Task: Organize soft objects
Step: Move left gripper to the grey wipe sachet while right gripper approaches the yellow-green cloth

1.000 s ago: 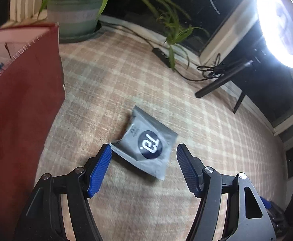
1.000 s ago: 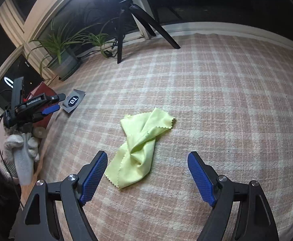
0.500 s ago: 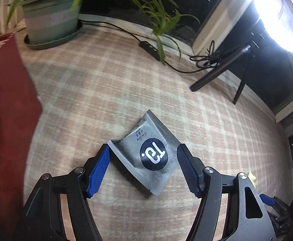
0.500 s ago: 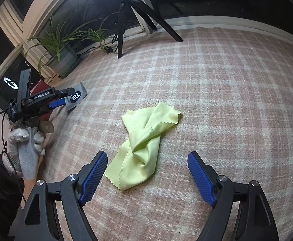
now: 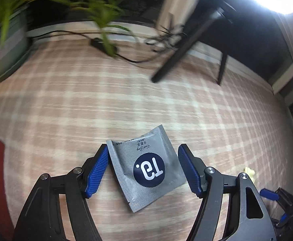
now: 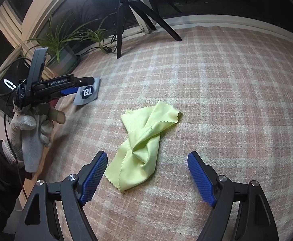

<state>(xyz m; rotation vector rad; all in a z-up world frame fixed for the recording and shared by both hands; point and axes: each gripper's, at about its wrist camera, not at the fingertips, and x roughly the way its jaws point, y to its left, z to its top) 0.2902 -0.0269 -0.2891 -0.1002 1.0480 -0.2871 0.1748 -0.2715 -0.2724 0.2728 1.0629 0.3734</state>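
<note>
Since a second ago the left hand-held gripper [image 5: 143, 167] has slid over the plaid tabletop [image 5: 126, 100] and now straddles the grey foil sachet [image 5: 146, 168], jaws spread wide, one pad at its edge but not pinching. Light, thin and slick, that sachet probably lifts best by a crimped edge. The right hand-held gripper [image 6: 147, 177] hangs open over the limp yellow cloth [image 6: 144, 148], easiest pinched at its bunched middle.

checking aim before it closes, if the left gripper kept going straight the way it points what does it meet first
Most likely the grey sachet, which sits between the open blue fingers of the left gripper, with the plaid cloth right beneath it. Depth is hard to judge; the left pad looks close to the sachet's edge.
</note>
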